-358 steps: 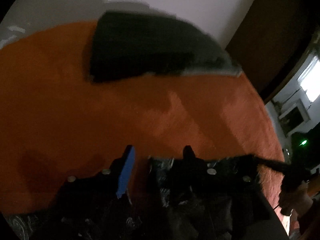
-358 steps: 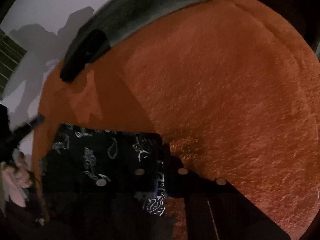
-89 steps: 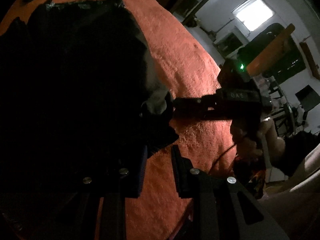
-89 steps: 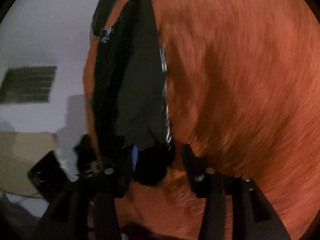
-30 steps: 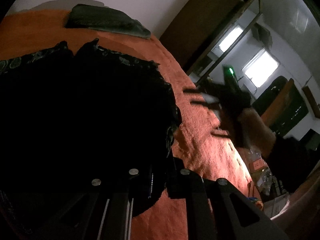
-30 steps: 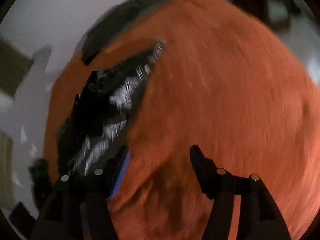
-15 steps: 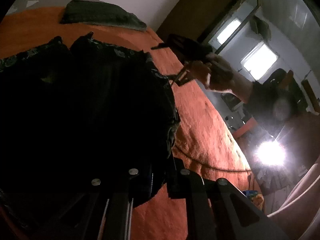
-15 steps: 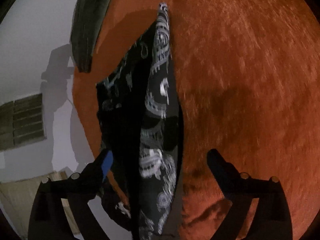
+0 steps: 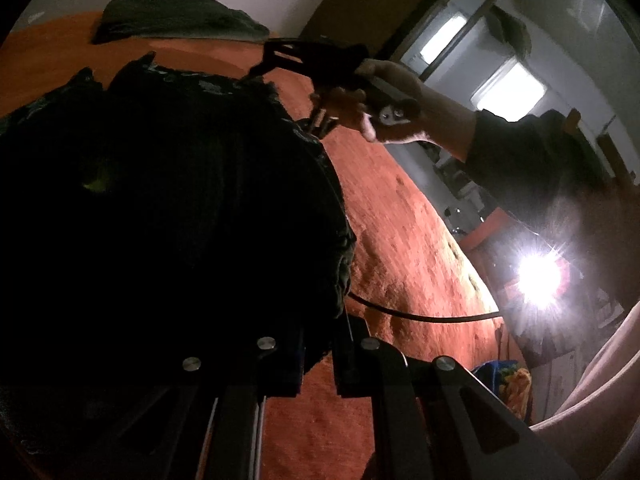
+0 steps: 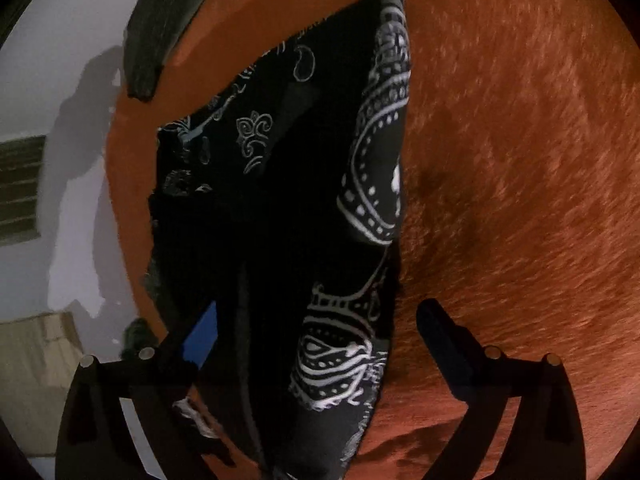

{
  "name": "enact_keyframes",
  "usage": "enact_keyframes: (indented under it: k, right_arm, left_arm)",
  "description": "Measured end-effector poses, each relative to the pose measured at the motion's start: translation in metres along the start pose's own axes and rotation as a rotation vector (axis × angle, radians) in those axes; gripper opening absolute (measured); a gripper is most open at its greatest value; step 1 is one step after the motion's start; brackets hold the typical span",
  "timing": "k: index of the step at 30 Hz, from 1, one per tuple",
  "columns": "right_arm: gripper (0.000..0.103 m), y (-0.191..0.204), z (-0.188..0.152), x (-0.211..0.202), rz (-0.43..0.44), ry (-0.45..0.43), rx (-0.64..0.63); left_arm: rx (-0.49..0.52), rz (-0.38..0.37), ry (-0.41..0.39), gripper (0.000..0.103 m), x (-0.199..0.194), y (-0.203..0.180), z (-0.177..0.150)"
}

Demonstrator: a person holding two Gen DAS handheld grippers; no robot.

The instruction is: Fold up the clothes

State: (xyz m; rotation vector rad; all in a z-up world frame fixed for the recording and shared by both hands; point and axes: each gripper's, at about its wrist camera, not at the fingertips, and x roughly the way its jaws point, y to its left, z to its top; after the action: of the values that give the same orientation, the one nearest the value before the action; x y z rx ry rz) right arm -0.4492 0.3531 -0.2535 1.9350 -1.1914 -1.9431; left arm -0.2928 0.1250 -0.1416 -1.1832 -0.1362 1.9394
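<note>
A black garment with a white paisley print (image 10: 360, 184) hangs bunched over the orange bed cover (image 10: 520, 160). In the left wrist view it fills the left half as a dark mass (image 9: 168, 200). My left gripper (image 9: 320, 344) is shut on the garment's lower edge and holds it up. My right gripper (image 10: 320, 328) is open, its fingers on either side of the hanging cloth without closing on it. It also shows in the left wrist view (image 9: 304, 60), held in a hand near the garment's far top edge.
A dark folded garment (image 9: 176, 16) lies at the far end of the bed by the white wall; it also shows in the right wrist view (image 10: 168, 20). A black cable (image 9: 420, 314) runs across the cover. A bright lamp (image 9: 538, 276) glares at the right.
My right gripper has moved in from the open bed cover to the hanging garment, its fingers now straddling it. My left gripper has kept its hold and lifted the cloth slightly.
</note>
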Motion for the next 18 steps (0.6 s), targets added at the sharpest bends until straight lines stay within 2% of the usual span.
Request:
enact_keyframes:
  k: [8, 10, 11, 12, 15, 18]
  right_arm:
    - [0.098, -0.01, -0.001, 0.006, 0.037, 0.006, 0.014]
    - [0.092, -0.01, -0.001, 0.006, 0.015, 0.005, 0.002]
    - [0.079, -0.009, -0.001, 0.006, 0.003, 0.004, -0.004]
    - [0.06, -0.01, -0.003, 0.002, -0.034, -0.004, -0.002]
    - [0.039, -0.015, -0.009, -0.005, -0.06, -0.019, 0.003]
    - [0.024, -0.023, -0.01, 0.0, -0.002, 0.002, 0.032]
  left_arm:
    - [-0.018, -0.014, 0.007, 0.011, 0.0, 0.004, 0.002]
    - [-0.019, -0.017, 0.005, 0.011, -0.002, 0.005, 0.003]
    - [-0.018, -0.017, 0.003, 0.011, -0.003, 0.005, 0.004]
    - [-0.016, -0.016, 0.002, 0.011, -0.004, 0.005, 0.004]
    - [-0.018, -0.019, 0.001, 0.011, -0.004, 0.005, 0.004]
    - [-0.021, -0.025, 0.008, 0.011, -0.002, 0.006, 0.004]
